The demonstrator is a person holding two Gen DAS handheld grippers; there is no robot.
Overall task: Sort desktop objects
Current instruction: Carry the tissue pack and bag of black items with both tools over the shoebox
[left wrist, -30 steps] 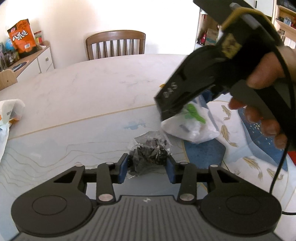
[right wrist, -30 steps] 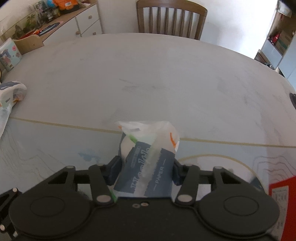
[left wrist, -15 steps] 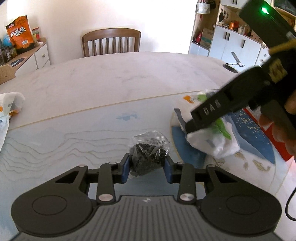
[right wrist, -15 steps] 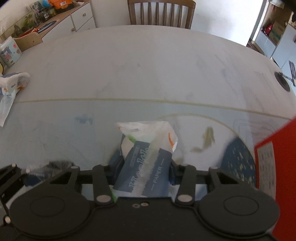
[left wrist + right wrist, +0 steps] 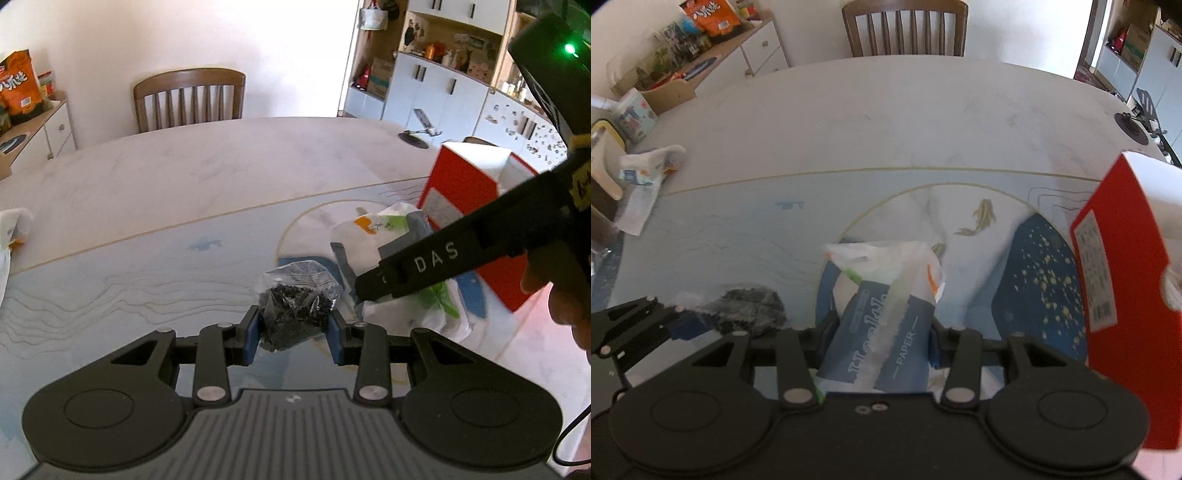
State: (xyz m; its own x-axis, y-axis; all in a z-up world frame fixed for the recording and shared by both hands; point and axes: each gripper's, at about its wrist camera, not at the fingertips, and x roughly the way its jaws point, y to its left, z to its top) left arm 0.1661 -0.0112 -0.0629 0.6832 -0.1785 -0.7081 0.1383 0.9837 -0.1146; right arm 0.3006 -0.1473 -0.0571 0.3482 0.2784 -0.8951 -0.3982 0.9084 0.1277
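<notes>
So the little clear bag of black bits (image 5: pixel 295 314) is pinched in my left gripper (image 5: pixel 293 332), both blue pads pressed into it, held just above the blue fish-print mat (image 5: pixel 738 236). The tissue pack (image 5: pixel 882 332) sits clamped in my right gripper (image 5: pixel 881 343), whose jaws had just been closing on it.

The left cam catches my right gripper from the side, with my hand (image 5: pixel 557 288) on the handle, and the pack's white wrapper (image 5: pixel 373 229) poking out ahead of the red box (image 5: pixel 465 192). The right cam is the only one showing the pack's grey-blue label, and the left gripper's bag there is just a dark blur (image 5: pixel 750 302) low on the left. Red box (image 5: pixel 1123 295) stands right beside the pack.
</notes>
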